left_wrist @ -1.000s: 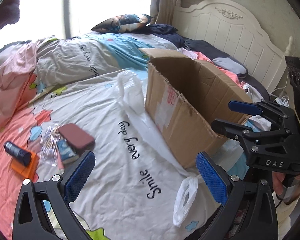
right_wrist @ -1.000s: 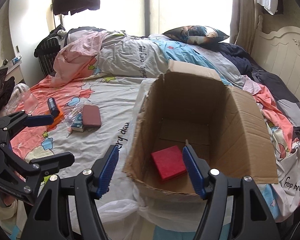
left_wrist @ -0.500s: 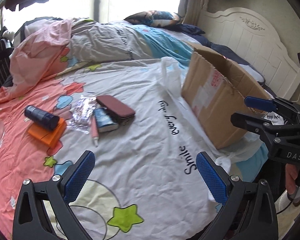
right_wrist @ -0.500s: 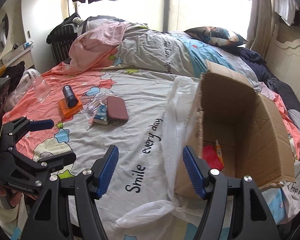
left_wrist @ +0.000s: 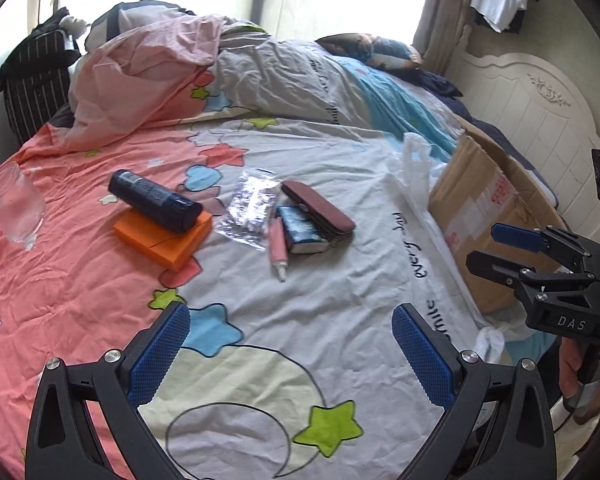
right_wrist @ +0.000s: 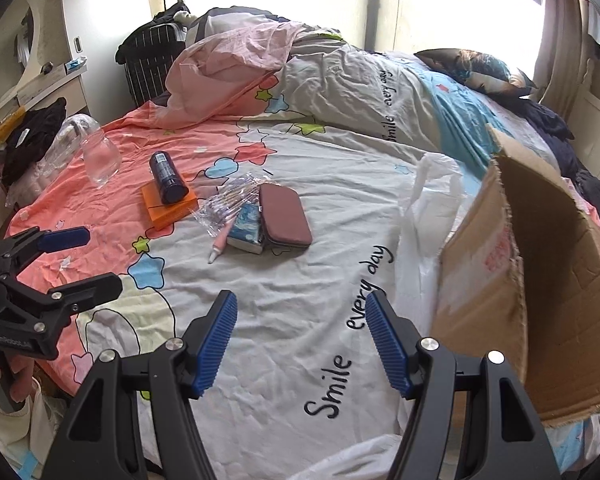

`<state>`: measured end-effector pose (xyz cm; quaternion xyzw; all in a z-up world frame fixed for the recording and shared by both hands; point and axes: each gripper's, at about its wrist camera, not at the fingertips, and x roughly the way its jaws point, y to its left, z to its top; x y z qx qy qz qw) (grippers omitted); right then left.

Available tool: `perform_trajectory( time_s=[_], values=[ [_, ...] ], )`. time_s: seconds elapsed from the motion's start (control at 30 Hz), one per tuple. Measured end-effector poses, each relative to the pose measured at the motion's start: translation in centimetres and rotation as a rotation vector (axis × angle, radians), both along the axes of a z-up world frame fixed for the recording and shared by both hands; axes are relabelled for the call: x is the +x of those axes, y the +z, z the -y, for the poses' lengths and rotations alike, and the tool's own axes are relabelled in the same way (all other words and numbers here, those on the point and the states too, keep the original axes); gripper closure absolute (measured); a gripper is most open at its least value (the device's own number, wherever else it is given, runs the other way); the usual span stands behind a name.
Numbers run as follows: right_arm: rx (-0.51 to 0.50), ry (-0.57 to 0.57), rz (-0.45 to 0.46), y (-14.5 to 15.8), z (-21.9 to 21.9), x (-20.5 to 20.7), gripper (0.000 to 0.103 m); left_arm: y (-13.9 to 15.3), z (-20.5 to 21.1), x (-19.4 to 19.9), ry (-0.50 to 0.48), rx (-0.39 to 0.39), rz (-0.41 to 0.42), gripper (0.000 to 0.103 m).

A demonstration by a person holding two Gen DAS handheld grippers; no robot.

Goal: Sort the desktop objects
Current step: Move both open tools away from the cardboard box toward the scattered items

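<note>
On the bed sheet lie a dark bottle point(left_wrist: 154, 201) on an orange box point(left_wrist: 164, 238), a clear bag of small items point(left_wrist: 252, 210), a pink tube point(left_wrist: 278, 250), a blue packet point(left_wrist: 300, 230) and a maroon case point(left_wrist: 318, 210). They show again in the right wrist view: bottle point(right_wrist: 167, 178), orange box point(right_wrist: 168, 205), maroon case point(right_wrist: 284, 216). A cardboard box point(left_wrist: 488, 216) stands at the right, also seen in the right wrist view point(right_wrist: 540, 276). My left gripper point(left_wrist: 290, 352) is open and empty, short of the objects. My right gripper point(right_wrist: 300, 340) is open and empty beside the box.
A clear glass jar point(left_wrist: 16, 206) lies at the far left of the bed. A white plastic bag point(right_wrist: 432, 216) lies under and beside the cardboard box. A bunched duvet point(right_wrist: 300, 76) and a pillow point(right_wrist: 476, 68) fill the far side. A headboard point(left_wrist: 532, 112) stands at the right.
Both grippers have swung left, away from the cardboard box and toward the pile of objects. The box interior with the red item is out of view. Both jaws stay open.
</note>
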<state>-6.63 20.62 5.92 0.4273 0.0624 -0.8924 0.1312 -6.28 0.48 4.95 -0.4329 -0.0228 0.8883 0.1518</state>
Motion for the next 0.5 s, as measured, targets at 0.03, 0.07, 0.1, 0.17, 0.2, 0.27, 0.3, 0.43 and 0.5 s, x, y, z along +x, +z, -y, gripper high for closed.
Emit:
perform_trajectory(
  time_s=[0.03, 0.07, 0.1, 0.17, 0.2, 0.27, 0.3, 0.43, 0.5],
  values=[
    [-0.004, 0.006, 0.008, -0.2, 0.3, -0.5, 0.04, -0.1, 0.4, -0.3, 0.008, 0.002, 0.006, 0.0],
    [-0.004, 0.013, 0.019, -0.6, 0.6, -1.1, 0.04, -0.3, 0.8, -0.6, 0.016, 0.006, 0.012, 0.0],
    [-0.001, 0.018, 0.027, -0.9, 0.9, -1.5, 0.04, -0.4, 1.3, -1.0, 0.026, 0.014, 0.02, 0.0],
    [-0.001, 0.034, 0.048, -1.5, 1.5, -2.5, 0.04, -0.8, 1.9, -1.7, 0.036, 0.03, 0.037, 0.0],
    [-0.013, 0.052, 0.068, -1.9, 1.8, -3.1, 0.04, -1.1, 2.1, -2.0, 0.04, 0.039, 0.048, 0.0],
    [-0.028, 0.071, 0.091, -2.5, 2.0, -4.0, 0.04, -1.5, 2.5, -2.6, 0.046, 0.045, 0.065, 0.0],
    [-0.018, 0.068, 0.094, -2.8, 2.2, -4.5, 0.04, -1.7, 2.5, -3.0, 0.05, 0.041, 0.072, 0.0],
    [0.013, 0.07, 0.11, -3.9, 2.8, -6.4, 0.04, -2.4, 2.2, -4.3, 0.046, 0.028, 0.087, 0.0],
    [0.026, 0.079, 0.125, -4.5, 3.1, -7.3, 0.04, -2.7, 1.9, -5.0, 0.038, 0.028, 0.097, 0.0]
  ],
)
